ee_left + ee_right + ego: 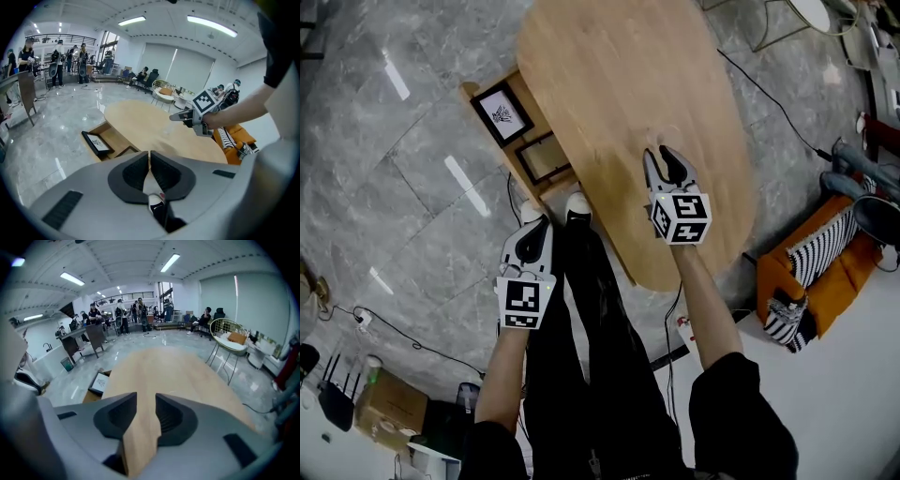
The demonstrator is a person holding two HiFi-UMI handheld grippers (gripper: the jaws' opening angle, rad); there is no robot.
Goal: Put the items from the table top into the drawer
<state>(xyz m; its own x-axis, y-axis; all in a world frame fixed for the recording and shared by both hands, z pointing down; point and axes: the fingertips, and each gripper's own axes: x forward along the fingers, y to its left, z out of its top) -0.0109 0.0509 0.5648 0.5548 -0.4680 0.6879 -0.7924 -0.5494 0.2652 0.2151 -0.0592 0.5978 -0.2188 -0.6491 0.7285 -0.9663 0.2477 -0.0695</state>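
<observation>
An oval wooden table point(619, 75) shows only bare wood in the head view. Its drawer point(478, 94) stands pulled out at the left side. In the drawer lie a black-framed picture point(502, 113) and a second dark frame point(544, 157). My right gripper point(659, 155) hovers over the near part of the table, open, with nothing between its fingers point(146, 397). My left gripper point(540, 221) is off the table's near-left edge, above the floor, shut and empty point(149, 153). The left gripper view shows the drawer point(112, 136) and the black-framed picture point(96, 142) ahead.
My legs and white shoes point(577, 206) stand by the table's near edge. An orange cushion with striped fabric point(811, 272) lies on the floor at right. A cable point(769, 94) crosses the floor beyond the table. A cardboard box point(389, 403) sits at lower left. People stand far off.
</observation>
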